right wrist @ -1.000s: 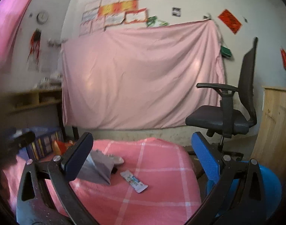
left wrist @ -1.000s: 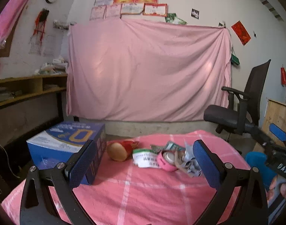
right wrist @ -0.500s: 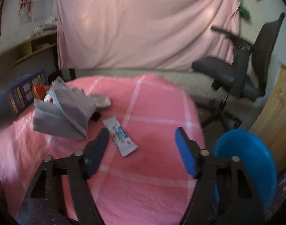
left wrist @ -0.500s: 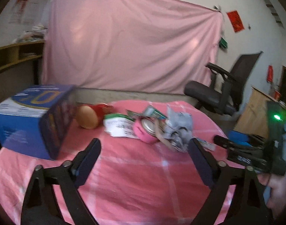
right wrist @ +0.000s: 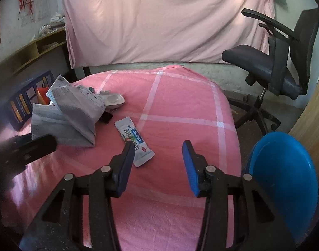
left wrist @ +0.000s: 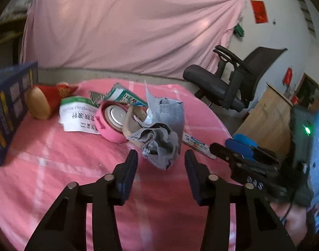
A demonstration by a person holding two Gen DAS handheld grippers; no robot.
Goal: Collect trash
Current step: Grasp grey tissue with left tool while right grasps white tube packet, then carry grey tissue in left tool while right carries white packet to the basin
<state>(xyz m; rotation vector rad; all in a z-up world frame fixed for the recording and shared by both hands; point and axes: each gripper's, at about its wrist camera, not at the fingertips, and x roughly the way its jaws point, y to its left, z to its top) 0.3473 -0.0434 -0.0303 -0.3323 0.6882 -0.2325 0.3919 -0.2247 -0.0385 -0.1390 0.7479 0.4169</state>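
Observation:
Trash lies on a table with a pink checked cloth (left wrist: 80, 179). A crumpled grey face mask (left wrist: 161, 131) sits just ahead of my open left gripper (left wrist: 161, 163), between its fingertips. Behind it are a pink round tin (left wrist: 111, 121), a white-green packet (left wrist: 80, 115) and a red snack pack (left wrist: 48, 100). In the right wrist view my open right gripper (right wrist: 158, 163) hovers over the cloth, its left finger beside a white-blue sachet (right wrist: 134, 142). The mask (right wrist: 69, 117) lies to the left there.
A blue box (left wrist: 6, 108) stands at the table's left edge. A blue bin (right wrist: 282, 179) sits right of the table. A black office chair (right wrist: 280, 62) and a wooden cabinet (left wrist: 268, 113) stand beyond. A pink sheet (right wrist: 159, 21) hangs behind.
Both grippers have tilted down and moved forward over the table. The left one has closed in on the grey mask. The right one has come up beside the sachet.

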